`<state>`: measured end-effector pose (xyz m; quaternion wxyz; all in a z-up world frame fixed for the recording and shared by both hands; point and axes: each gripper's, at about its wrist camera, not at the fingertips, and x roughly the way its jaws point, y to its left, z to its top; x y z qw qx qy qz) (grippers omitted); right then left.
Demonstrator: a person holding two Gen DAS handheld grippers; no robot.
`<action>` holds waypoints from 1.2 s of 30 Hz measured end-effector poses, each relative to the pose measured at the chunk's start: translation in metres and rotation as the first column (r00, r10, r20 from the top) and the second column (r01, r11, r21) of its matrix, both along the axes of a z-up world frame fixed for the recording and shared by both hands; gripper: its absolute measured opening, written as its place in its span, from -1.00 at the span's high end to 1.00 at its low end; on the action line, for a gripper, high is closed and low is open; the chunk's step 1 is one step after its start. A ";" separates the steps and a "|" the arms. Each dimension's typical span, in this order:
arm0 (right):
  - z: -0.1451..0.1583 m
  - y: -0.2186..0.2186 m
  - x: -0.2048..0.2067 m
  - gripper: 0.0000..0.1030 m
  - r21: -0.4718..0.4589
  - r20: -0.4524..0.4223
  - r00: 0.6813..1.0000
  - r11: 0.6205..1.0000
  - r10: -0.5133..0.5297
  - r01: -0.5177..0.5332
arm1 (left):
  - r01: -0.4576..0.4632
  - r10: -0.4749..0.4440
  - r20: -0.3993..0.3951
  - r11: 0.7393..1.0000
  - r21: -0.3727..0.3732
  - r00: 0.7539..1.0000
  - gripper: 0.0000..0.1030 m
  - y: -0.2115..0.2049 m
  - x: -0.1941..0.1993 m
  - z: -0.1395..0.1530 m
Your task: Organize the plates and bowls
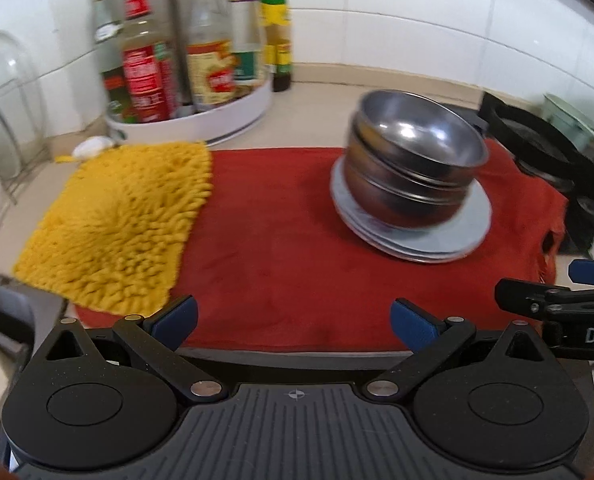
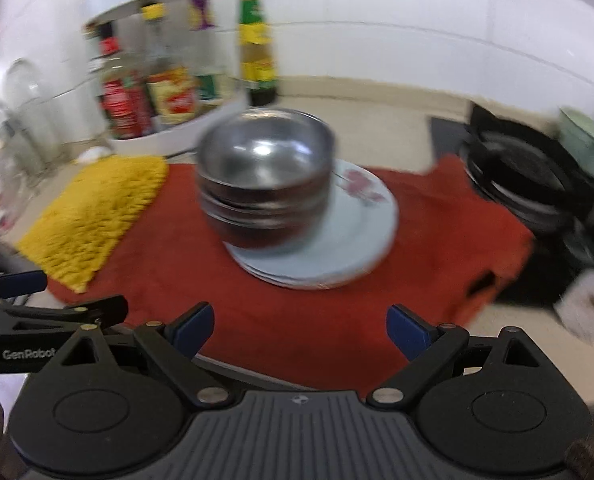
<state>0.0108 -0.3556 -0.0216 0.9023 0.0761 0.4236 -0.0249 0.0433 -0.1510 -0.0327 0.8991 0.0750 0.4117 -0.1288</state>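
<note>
The steel bowls (image 2: 265,180), nested on stacked plates (image 2: 361,240) atop the red cloth (image 1: 277,240), are sitting ahead as we are angling our left gripper (image 1: 295,320) and right gripper (image 2: 299,330) downward, both wide open and empty.

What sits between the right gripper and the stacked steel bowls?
Only bare red cloth lies between the open right gripper and the bowls, in the right wrist view.

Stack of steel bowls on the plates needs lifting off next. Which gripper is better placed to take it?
Right, probably. In its view the steel bowls sit nearly dead ahead of the right gripper, jaws open and empty. From the left gripper, also open, the bowls lie off to the right on the plates.
</note>
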 end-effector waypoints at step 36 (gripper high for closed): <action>-0.010 -0.035 -0.022 -0.74 0.000 -0.061 0.993 0.995 -0.100 0.100 | 0.054 -0.053 -0.054 0.998 0.013 0.997 -1.00 -0.039 -0.004 -0.007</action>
